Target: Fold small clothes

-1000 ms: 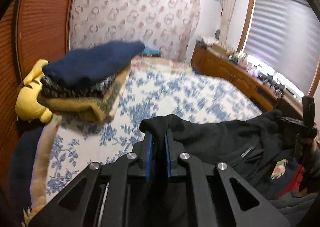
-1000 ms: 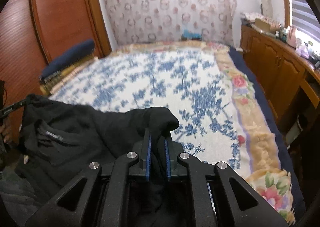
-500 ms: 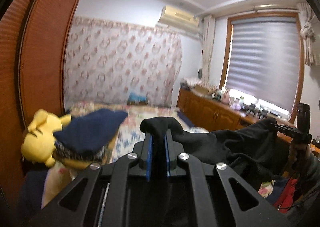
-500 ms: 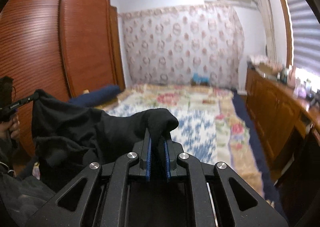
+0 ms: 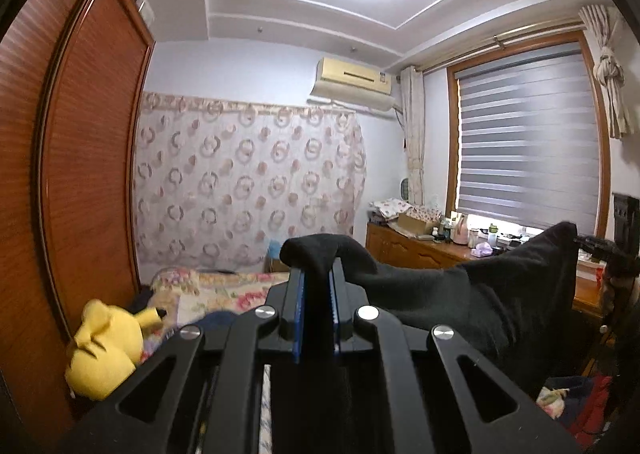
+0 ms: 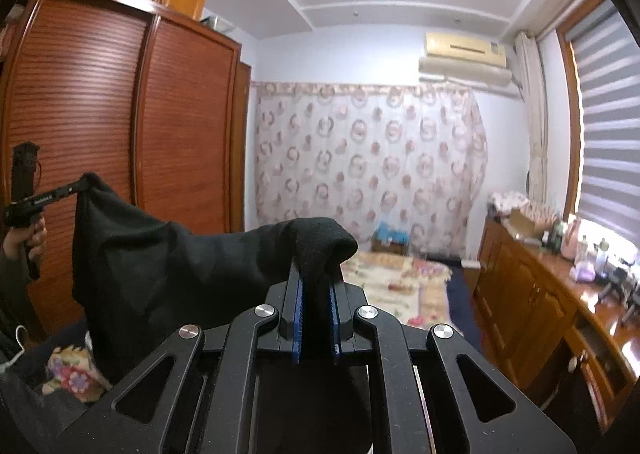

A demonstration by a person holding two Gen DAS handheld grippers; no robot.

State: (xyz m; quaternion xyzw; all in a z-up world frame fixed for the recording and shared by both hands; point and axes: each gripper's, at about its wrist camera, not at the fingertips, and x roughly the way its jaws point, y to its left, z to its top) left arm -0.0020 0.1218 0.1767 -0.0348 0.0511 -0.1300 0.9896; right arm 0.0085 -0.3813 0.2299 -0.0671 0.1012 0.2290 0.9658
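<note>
A black garment (image 5: 460, 302) hangs stretched in the air between my two grippers. My left gripper (image 5: 316, 274) is shut on one bunched corner of it, and the cloth runs off to the right. There the right gripper (image 5: 596, 244) holds the other corner. In the right wrist view my right gripper (image 6: 316, 274) is shut on its corner of the black garment (image 6: 160, 266). The cloth sags leftward to the left gripper (image 6: 78, 187), held by a hand (image 6: 24, 242). The garment's lower part is hidden behind the gripper bodies.
Below lies a bed with a floral blanket (image 5: 224, 290). A yellow plush toy (image 5: 104, 346) and a navy folded pile (image 5: 216, 320) sit at its left. A wooden wardrobe (image 6: 100, 134) stands left, a cluttered dresser (image 6: 560, 294) under the window right.
Both grippers have risen together and tilted up, lifting the black garment off the bed. The views now take in the far wall and ceiling instead of the bedspread.
</note>
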